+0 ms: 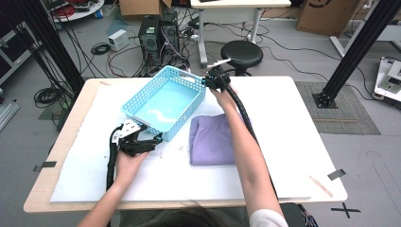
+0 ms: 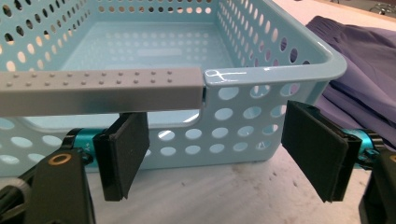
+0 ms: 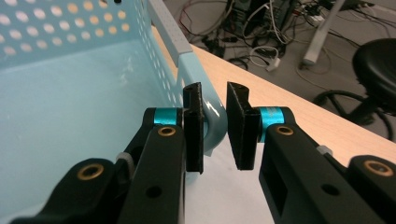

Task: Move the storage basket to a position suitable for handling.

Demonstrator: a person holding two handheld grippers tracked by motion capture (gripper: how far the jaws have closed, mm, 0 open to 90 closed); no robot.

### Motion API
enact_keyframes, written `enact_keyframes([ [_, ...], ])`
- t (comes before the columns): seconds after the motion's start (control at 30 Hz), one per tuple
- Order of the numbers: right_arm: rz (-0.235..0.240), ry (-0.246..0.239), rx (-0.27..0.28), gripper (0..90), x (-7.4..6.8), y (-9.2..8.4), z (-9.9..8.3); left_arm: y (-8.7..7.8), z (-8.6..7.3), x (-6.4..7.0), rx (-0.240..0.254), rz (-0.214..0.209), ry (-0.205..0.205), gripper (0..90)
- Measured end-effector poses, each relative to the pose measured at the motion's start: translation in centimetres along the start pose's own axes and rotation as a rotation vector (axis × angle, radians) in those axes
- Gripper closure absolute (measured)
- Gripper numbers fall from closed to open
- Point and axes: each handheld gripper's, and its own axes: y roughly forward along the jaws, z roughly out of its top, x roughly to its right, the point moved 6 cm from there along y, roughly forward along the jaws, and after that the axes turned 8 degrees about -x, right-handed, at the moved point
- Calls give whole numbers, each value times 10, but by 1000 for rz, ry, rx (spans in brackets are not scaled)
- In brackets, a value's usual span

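A light blue perforated basket (image 1: 144, 89) sits slantwise on the white table cover, with nothing inside it. A folded purple cloth (image 1: 213, 139) lies just to its right. My left gripper (image 1: 155, 139) is at the basket's near corner, open. Its pads (image 2: 123, 154) sit low in front of the basket wall (image 2: 243, 135), below a grey handle strip (image 2: 102, 86), with the cloth (image 2: 364, 70) off to the right. My right gripper (image 1: 209, 83) is at the far right corner. Its jaws (image 3: 215, 126) are shut on the basket's rounded rim (image 3: 214, 122), one pad inside and one outside.
The white cover (image 1: 283, 142) stretches right of the cloth to the table edge. Beyond the table's far edge stand a black stool (image 1: 242, 53), computer towers (image 1: 158, 30) and loose cables on the floor. A black frame post (image 1: 357, 52) rises at the right.
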Motion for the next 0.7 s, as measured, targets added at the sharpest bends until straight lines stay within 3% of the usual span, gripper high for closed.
enact_keyframes([
  [0.17, -44, -15, -57, 790, 2, -8, -3, 4, 10, -9, -18, -23, -27, 238],
  [0.23, -55, -7, -80, 793, 6, -13, -7, 5, 11, -11, -3, 12, -8, 240],
  [0.27, -54, 5, -87, 794, 10, -18, -11, 6, 11, -12, -1, 3, -10, 241],
  [0.4, -45, 39, -97, 798, 18, -31, -22, 10, 13, -15, 3, -16, -26, 242],
  [0.53, -59, 56, -103, 799, 24, -41, -30, 14, 22, -18, -5, 3, -9, 242],
  [0.6, -37, 88, -93, 796, 30, -49, -40, 17, 22, -21, -16, 28, -6, 243],
  [0.7, -15, 98, -73, 761, 32, -52, -44, 20, 19, -23, -24, 13, -43, 246],
])
